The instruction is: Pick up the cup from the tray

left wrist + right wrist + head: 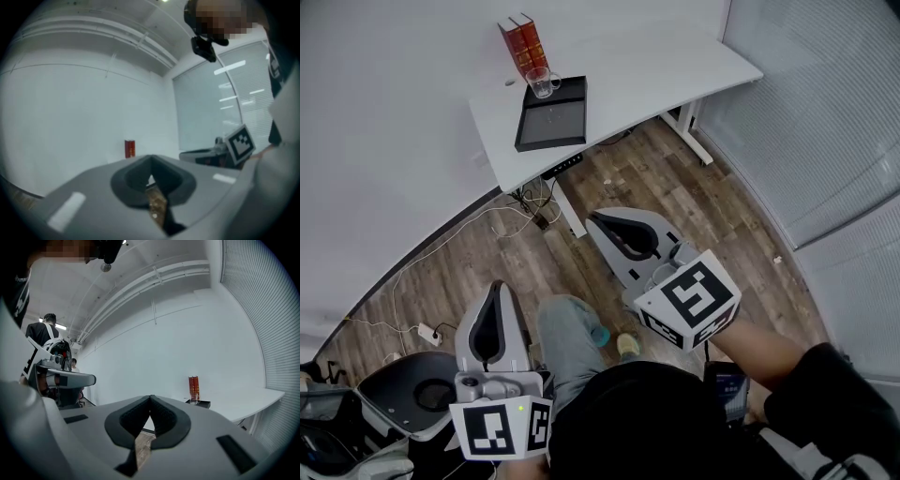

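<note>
One clear cup (542,82) standing in black tray (551,124), red books (522,44) beside

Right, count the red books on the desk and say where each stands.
2. Both stand upright, side by side, at the desk's far edge behind the cup: one red book on the view's left, the other right beside it. Nothing there could hide a third.

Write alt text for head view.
Left gripper and right gripper, both shut, held over a wood floor, short of a white desk. On it, a black tray, a glass cup at its far corner, by red books.
</note>
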Tool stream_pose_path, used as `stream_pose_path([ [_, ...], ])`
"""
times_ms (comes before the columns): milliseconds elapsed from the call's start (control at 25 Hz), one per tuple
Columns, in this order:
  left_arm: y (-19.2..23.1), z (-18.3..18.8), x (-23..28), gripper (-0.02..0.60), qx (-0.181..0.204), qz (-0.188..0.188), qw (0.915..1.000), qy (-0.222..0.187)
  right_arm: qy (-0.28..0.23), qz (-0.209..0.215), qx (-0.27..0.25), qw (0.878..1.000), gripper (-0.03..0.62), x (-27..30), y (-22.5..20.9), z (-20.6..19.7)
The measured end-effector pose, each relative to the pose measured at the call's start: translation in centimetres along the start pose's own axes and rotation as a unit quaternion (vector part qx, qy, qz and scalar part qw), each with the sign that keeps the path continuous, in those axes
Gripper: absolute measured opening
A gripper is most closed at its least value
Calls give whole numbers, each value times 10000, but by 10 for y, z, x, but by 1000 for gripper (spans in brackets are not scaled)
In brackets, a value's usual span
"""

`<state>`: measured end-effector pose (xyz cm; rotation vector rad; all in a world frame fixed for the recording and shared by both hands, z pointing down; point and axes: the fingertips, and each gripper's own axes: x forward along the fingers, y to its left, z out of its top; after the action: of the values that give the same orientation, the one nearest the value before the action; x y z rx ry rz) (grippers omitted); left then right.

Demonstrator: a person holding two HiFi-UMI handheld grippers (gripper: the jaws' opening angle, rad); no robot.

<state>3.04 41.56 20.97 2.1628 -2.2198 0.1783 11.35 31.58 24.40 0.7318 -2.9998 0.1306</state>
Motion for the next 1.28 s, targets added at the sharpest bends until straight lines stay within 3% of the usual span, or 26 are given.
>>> stream_pose_path([
  [680, 8, 4, -14, -2, -63, 0, 9998, -186, -36, -25, -205, 9998, 14, -4, 15, 10],
  [1280, 17, 7, 14, -2, 61, -172, 9995, -258, -56, -116, -364, 9993, 14, 15, 0, 17],
])
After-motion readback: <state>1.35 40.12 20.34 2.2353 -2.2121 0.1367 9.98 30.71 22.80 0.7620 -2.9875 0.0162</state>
